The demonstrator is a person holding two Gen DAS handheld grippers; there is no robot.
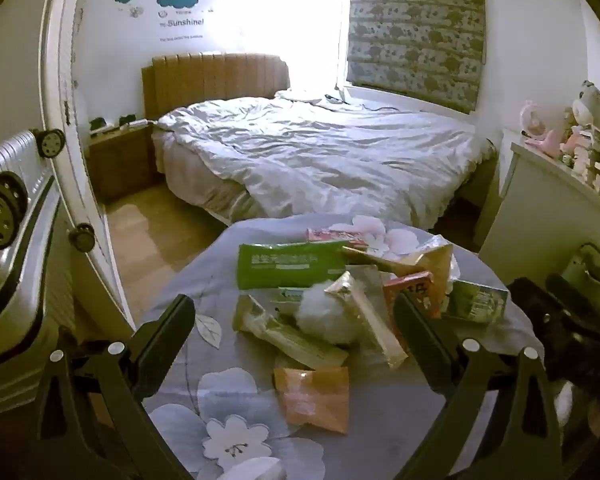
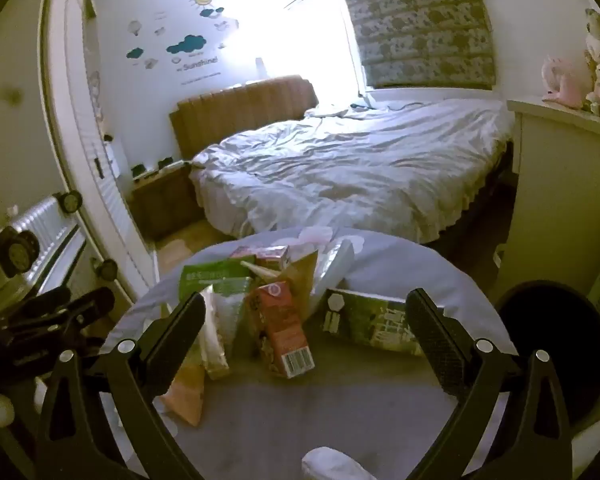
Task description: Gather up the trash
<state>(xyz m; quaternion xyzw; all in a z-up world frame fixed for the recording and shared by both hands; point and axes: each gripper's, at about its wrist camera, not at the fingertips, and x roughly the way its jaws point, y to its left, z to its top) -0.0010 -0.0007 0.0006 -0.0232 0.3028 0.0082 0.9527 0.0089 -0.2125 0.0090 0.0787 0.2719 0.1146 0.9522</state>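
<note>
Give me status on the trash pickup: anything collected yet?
Done: nothing visibly. The wrappers still sit heaped on the round table: green packet, white crumpled wad, orange sachet, red carton, green box.
In hand: nothing. The left gripper and right gripper are both open and empty, poised over the pile.
Left: every piece. No bin or bag is in view.

On the round table with the grey floral cloth [image 1: 220, 360], beside the one bed with a white duvet [image 1: 320, 152], lie one green rectangular packet [image 1: 290, 266], one white crumpled tissue ball [image 1: 324, 312], one orange flat pouch [image 1: 312, 398], one red barcoded carton [image 2: 284, 328], and one dark green flat box [image 2: 370, 316].
</note>
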